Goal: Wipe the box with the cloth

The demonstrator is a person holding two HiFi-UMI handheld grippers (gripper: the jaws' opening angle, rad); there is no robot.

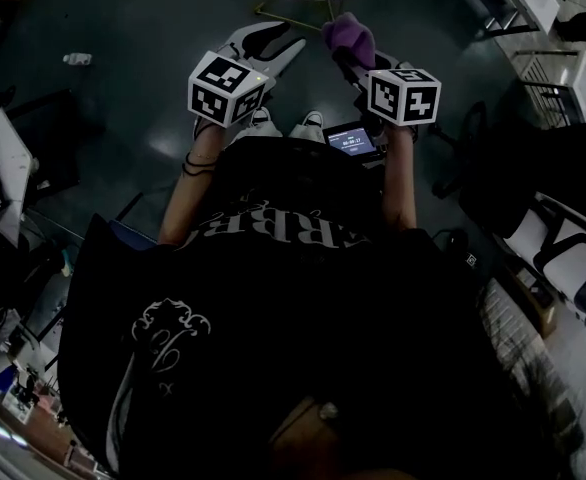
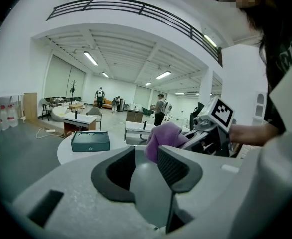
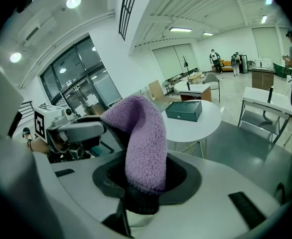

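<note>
The right gripper (image 3: 145, 180) was clamped on a fuzzy purple cloth (image 3: 145, 133), held up well short of the round white table (image 3: 206, 126). The dark green box (image 3: 184, 110) sat on that table. The left gripper (image 2: 147, 162) stood open and empty.

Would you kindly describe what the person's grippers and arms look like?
The left gripper and right gripper each have a pale grey moulded body with dark jaw pads, ribbed on the inner faces. Each carries a white cube with black square markers. The person wears a black top with white print. The forearms are bare, and there are dark bands round the left wrist.
</note>
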